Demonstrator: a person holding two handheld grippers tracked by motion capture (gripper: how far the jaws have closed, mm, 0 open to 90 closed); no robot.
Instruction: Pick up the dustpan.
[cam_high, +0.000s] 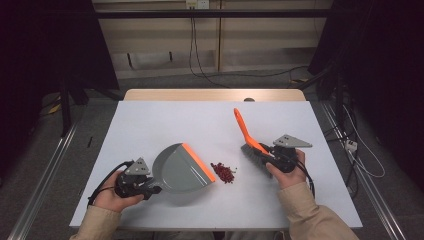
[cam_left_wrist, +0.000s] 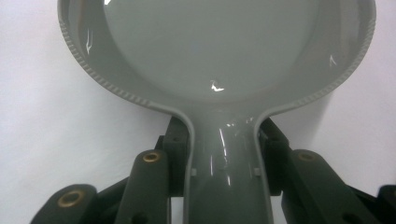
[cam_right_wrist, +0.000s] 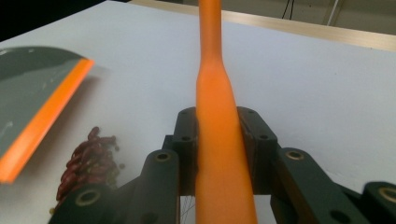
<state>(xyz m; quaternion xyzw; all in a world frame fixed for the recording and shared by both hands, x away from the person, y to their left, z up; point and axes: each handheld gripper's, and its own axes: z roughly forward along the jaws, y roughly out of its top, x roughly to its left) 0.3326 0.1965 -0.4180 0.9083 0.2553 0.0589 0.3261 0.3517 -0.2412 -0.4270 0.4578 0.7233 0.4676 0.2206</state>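
no writing can be read on anything here. nearest the person, the left gripper (cam_high: 150, 189) clamps the grey dustpan (cam_high: 179, 169) by its handle, orange lip facing the pile of small red bits (cam_high: 223, 172), probably beans. the right gripper (cam_high: 270, 156) grips the orange brush (cam_high: 248, 138), handle slanting up and away. all lie on a white table (cam_high: 150, 125); beyond are grey floor, cables and a pale wall.
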